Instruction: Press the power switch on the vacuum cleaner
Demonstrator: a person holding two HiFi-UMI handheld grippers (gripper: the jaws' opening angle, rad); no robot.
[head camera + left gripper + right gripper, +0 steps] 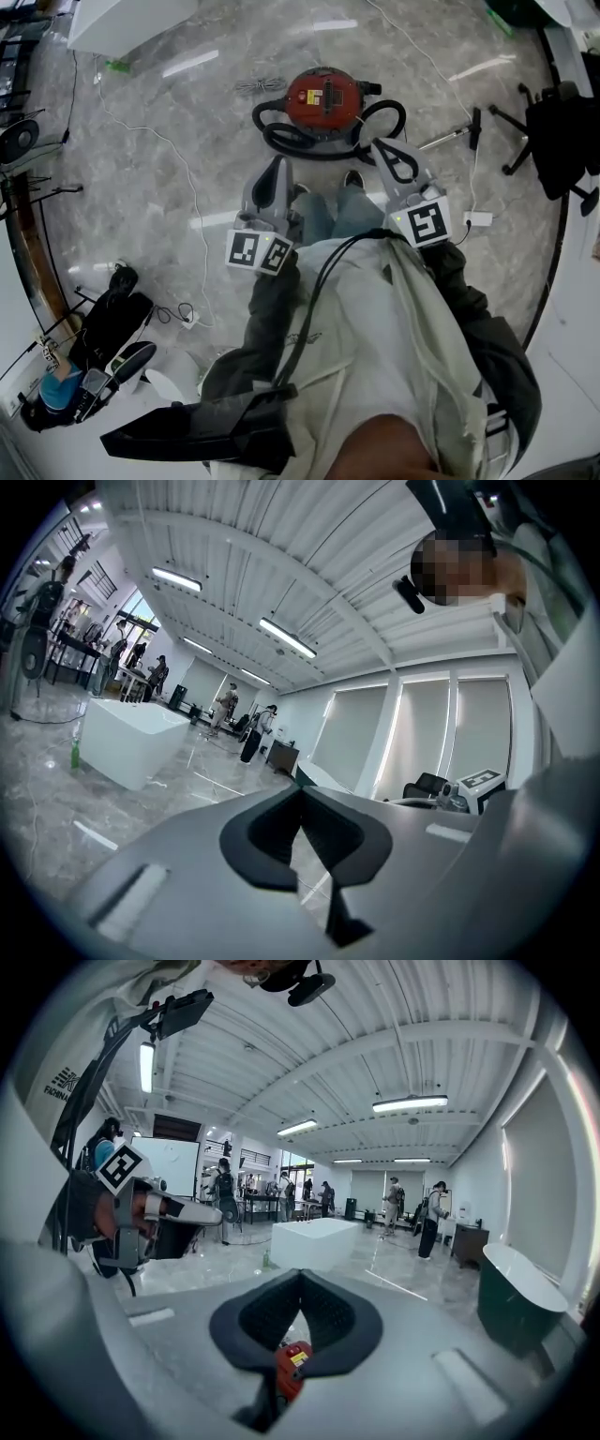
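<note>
Your left gripper [300, 791]: jaws closed tip to tip, nothing gripped. Only a sliver of pale floor shows through the hollow behind the tips. Your right gripper [300, 1275]: jaws likewise closed at the tips and holding nothing. A red patch with a yellow label shows through the slot below them, well beyond the pads and untouched.

Hard to make out: the power switch cannot be picked out in any view. The head view gives the vacuum cleaner [323, 97] only as a small red dome with a label on top. The right gripper view cuts it down to that red fragment, and the left gripper view does not show it.

Only the head view places the machine. It sits on the marble floor [122, 216] straight ahead of your shoes [353, 178], ringed by its black hose [277, 142], with a wand [445, 139] lying to its right. Both grippers are apart from it, the right one nearer the hose. The gripper views look level across the hall instead, showing a white block [317, 1241], a dark green tub [516, 1321] and people [433, 1206] far off.

Pose: both your arms are bent, with the grippers held out in front of your body, jaws pointing away from you and your legs between them. The marker cubes [427, 223] face up. The right gripper view catches your left hand [139, 1206] wrapped round its handle at the frame's left.
</note>
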